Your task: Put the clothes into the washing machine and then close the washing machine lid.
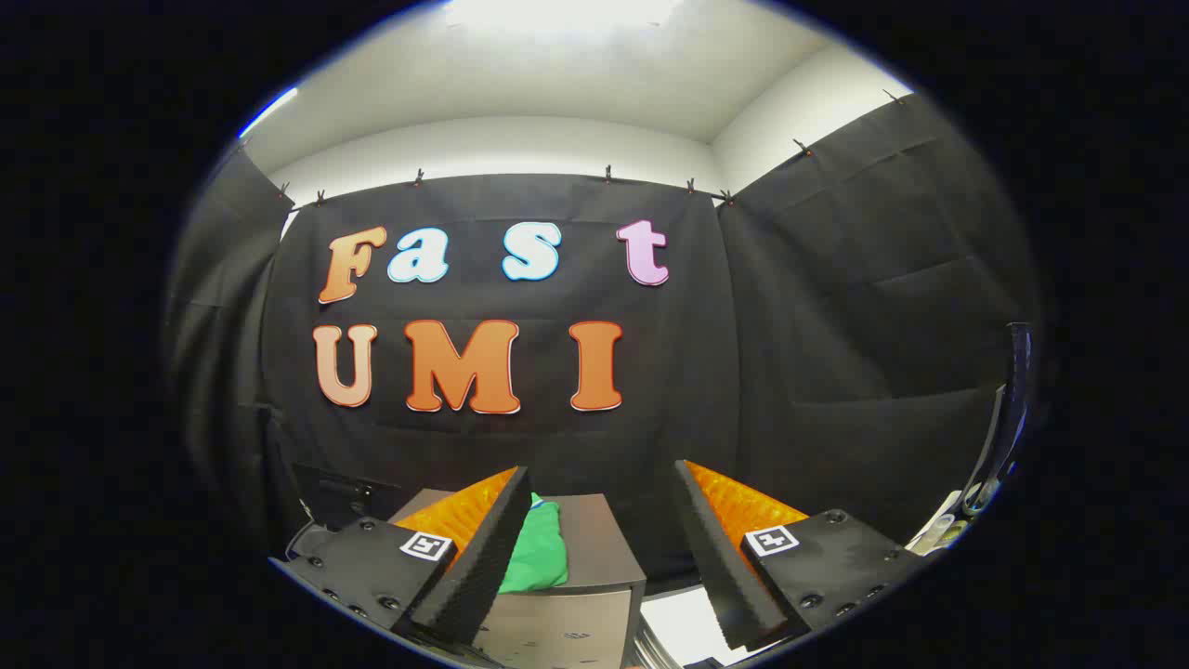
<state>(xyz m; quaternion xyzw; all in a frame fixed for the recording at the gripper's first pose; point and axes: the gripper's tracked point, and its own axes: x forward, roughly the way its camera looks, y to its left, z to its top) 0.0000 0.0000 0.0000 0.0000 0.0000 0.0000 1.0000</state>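
Observation:
My gripper (602, 483) is open, its two black fingers with orange ribbed backing spread wide and nothing between them. A green piece of clothing (537, 557) lies crumpled on a low grey cabinet (599, 530), just beyond the left finger (483, 548), which covers part of it. At the far right, past the right finger (720, 548), stands a raised clear lid with a dark rim (1008, 418), likely the washing machine's, with white labelled surfaces (943, 530) below it.
Black cloth walls close the booth behind and on both sides. A dark box-like object (339, 497) sits against the back wall left of the cabinet. A white floor patch (683, 623) shows beside the cabinet.

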